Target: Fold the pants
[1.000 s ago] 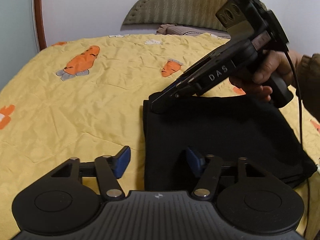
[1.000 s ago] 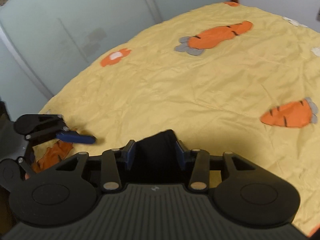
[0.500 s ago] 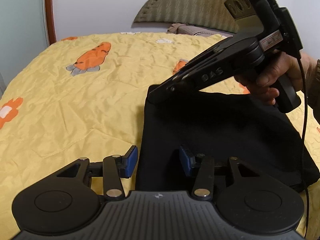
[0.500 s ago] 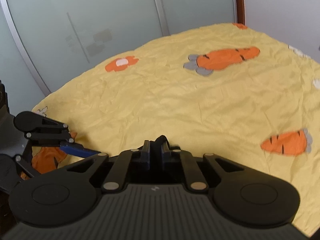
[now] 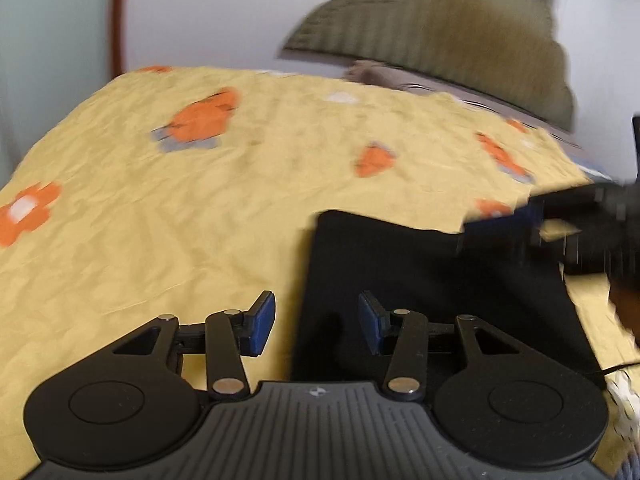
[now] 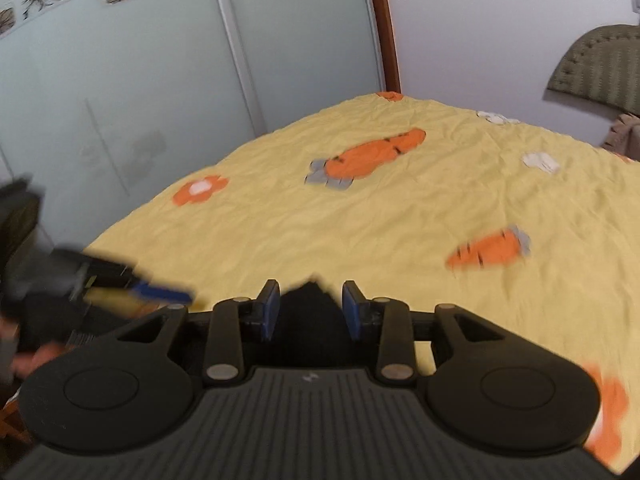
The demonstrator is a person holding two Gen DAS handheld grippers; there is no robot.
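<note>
The black pants [image 5: 432,280] lie folded into a flat rectangle on the yellow carrot-print bedspread [image 5: 200,216]. My left gripper [image 5: 316,322] is open, its blue pads either side of the fold's near left edge. My right gripper [image 6: 308,310] is open, with a corner of the pants [image 6: 308,300] showing between its pads. In the left wrist view the right gripper [image 5: 520,220] appears blurred at the far right, off the cloth. In the right wrist view the left gripper [image 6: 160,292] shows blurred at the left.
A padded olive headboard [image 5: 460,28] and a pillow stand at the far end of the bed. Frosted sliding doors [image 6: 160,72] run along the left side. The bedspread [image 6: 400,220] stretches far beyond the pants.
My right gripper has opened, let go of the pants' far left corner and pulled back to the right. My left gripper stayed open at the near edge. Both views are motion-blurred.
</note>
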